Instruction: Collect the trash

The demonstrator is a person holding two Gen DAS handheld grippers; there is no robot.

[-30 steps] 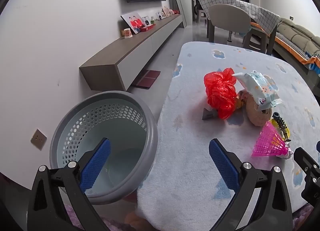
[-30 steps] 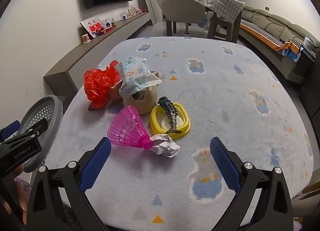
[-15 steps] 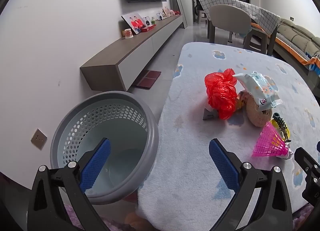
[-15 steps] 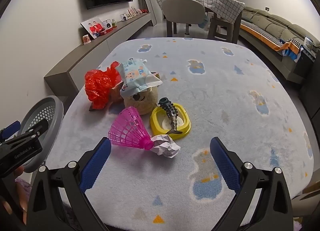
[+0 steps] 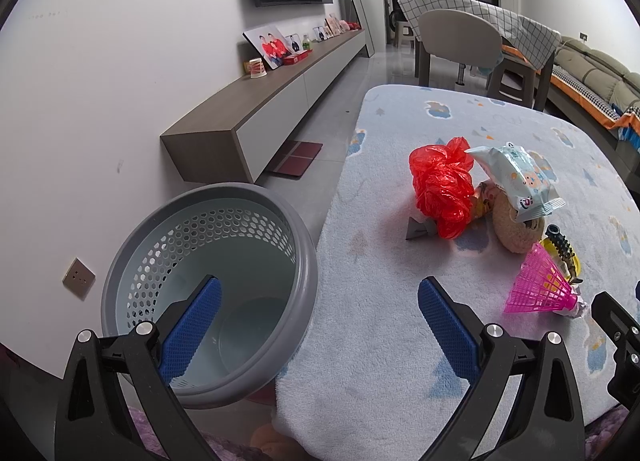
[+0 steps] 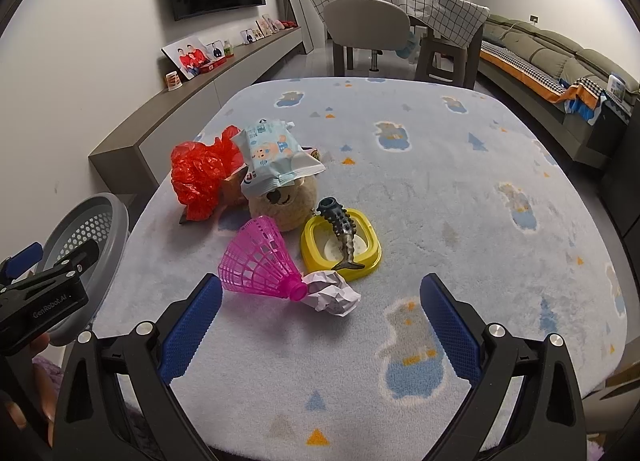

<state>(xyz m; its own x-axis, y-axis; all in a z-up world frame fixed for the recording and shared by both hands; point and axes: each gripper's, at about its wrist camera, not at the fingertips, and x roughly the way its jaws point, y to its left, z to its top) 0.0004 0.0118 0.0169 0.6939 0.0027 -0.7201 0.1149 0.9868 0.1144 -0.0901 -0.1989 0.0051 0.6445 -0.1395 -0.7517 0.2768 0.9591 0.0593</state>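
Observation:
A crumpled white paper ball (image 6: 331, 296) lies on the blue patterned table cover (image 6: 460, 189), just ahead of my open, empty right gripper (image 6: 320, 325). A crumpled red plastic bag (image 6: 200, 177) (image 5: 440, 189) and a wet-wipe pack (image 6: 276, 155) (image 5: 516, 181) lie farther back. A grey perforated bin (image 5: 208, 293) (image 6: 86, 245) stands on the floor left of the table. My left gripper (image 5: 316, 321) is open and empty, straddling the bin rim and the table edge.
A pink shuttlecock (image 6: 260, 261), a teddy bear (image 6: 284, 201), and a yellow dish (image 6: 340, 249) holding a dark spiky toy (image 6: 340, 227) crowd the paper ball. A low wall cabinet (image 5: 260, 109), a chair (image 6: 368, 29) and a sofa (image 6: 560, 61) surround the table.
Both views have shifted only slightly. Nothing was grasped or moved.

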